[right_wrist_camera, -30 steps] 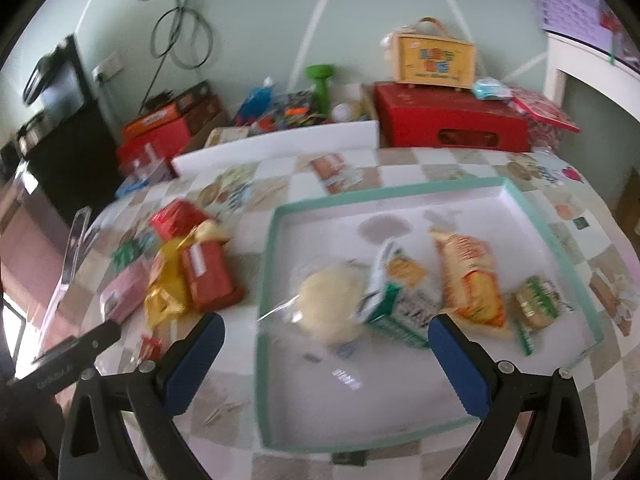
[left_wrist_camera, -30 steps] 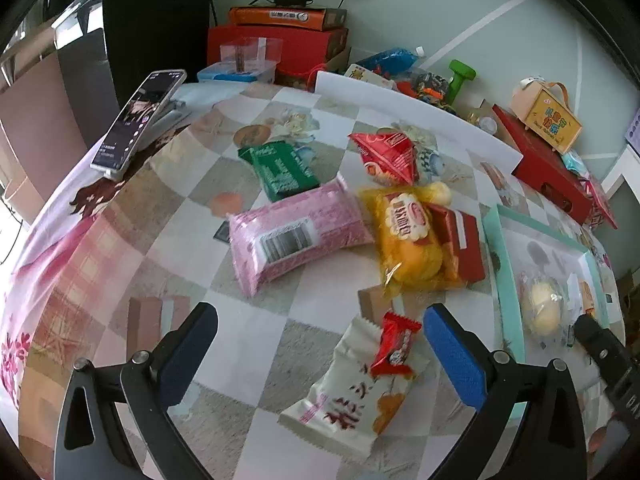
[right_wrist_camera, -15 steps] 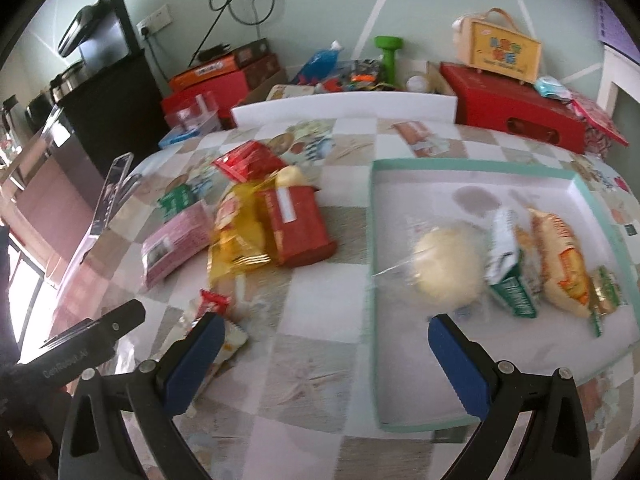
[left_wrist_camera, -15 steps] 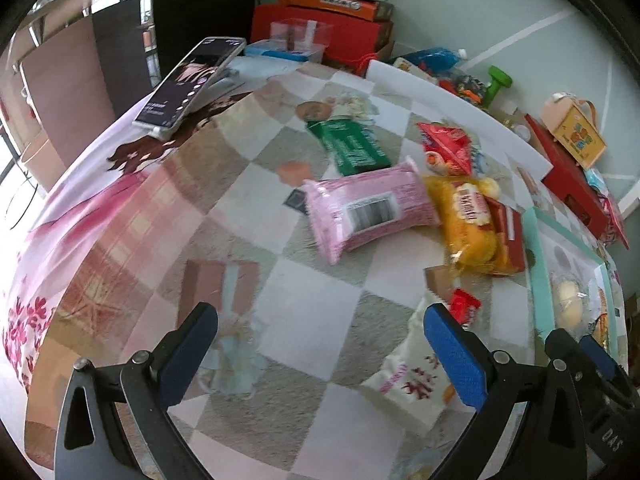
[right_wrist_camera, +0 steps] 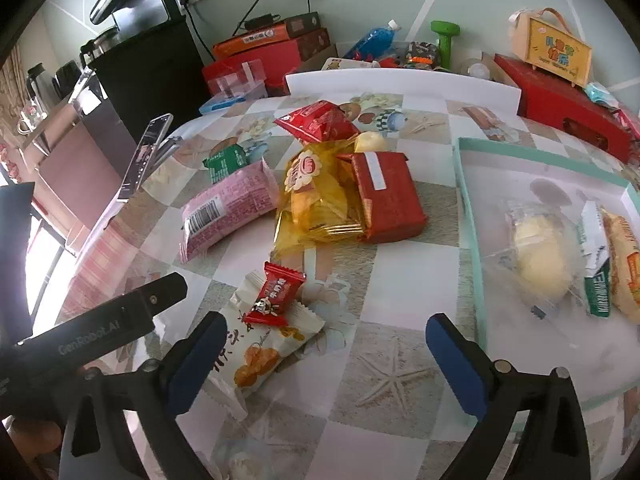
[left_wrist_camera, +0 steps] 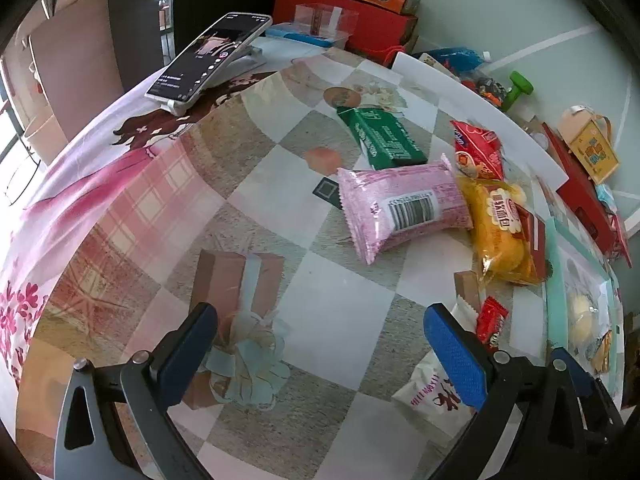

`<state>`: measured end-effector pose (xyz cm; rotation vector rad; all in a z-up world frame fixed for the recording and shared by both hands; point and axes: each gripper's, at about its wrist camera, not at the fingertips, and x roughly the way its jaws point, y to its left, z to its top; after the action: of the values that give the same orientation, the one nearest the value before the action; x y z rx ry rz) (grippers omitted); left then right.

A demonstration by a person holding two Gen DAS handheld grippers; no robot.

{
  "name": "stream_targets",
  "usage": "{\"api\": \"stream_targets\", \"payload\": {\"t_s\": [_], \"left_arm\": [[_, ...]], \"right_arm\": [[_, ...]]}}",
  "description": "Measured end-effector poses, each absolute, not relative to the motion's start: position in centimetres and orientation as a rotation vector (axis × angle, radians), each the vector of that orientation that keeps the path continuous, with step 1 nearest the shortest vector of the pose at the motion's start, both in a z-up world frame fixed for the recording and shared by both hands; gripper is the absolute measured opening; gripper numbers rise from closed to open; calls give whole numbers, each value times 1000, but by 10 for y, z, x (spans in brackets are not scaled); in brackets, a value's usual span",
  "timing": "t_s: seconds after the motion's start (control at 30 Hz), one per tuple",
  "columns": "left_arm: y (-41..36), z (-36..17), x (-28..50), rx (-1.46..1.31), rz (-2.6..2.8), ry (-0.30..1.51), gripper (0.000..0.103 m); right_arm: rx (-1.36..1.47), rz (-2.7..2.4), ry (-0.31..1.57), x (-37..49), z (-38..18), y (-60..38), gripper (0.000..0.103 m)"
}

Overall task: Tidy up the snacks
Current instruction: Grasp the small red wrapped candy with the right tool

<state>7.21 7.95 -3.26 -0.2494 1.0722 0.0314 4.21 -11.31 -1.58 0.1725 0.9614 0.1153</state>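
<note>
Loose snacks lie on the checked tablecloth: a pink packet [left_wrist_camera: 404, 208], a green packet [left_wrist_camera: 384, 136], a red bag [left_wrist_camera: 476, 148], a yellow bag [right_wrist_camera: 316, 196] and a red box [right_wrist_camera: 384, 196]. A small red candy [right_wrist_camera: 274, 294] rests on a white packet [right_wrist_camera: 256, 352]. My right gripper [right_wrist_camera: 326, 324] hovers over the cloth with its jaws closing; the white packet's end lies by its left finger, untouched. My left gripper [left_wrist_camera: 318, 320] stands open over bare cloth, the white packet [left_wrist_camera: 432, 396] behind its right finger. The teal tray [right_wrist_camera: 466, 208] at the right holds a round bun [right_wrist_camera: 540, 256] and other snacks.
A phone [left_wrist_camera: 208, 60] leans on a stand at the table's far left. A white board [right_wrist_camera: 400, 84] lines the back edge, with red boxes [right_wrist_camera: 560, 96], a green dumbbell and a bottle behind. A black cabinet [right_wrist_camera: 152, 64] stands at the back left.
Both grippers have moved left and lower. The right one left the tray and now hangs by the white packet and red candy. The left one now hangs over bare cloth.
</note>
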Motion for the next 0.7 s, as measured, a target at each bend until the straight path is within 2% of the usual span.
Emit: {"api": "stream_targets", "payload": {"t_s": [0.13, 0.43, 0.7], "left_arm": [[81, -35, 74, -256, 31, 1078, 103], [85, -42, 78, -266, 41, 1091, 103], [84, -42, 80, -262, 36, 1089, 103]], "right_arm": [[152, 126, 955, 47, -19, -108, 93], [107, 165, 943, 57, -25, -93, 68], [87, 182, 938, 62, -29, -84, 60]]}}
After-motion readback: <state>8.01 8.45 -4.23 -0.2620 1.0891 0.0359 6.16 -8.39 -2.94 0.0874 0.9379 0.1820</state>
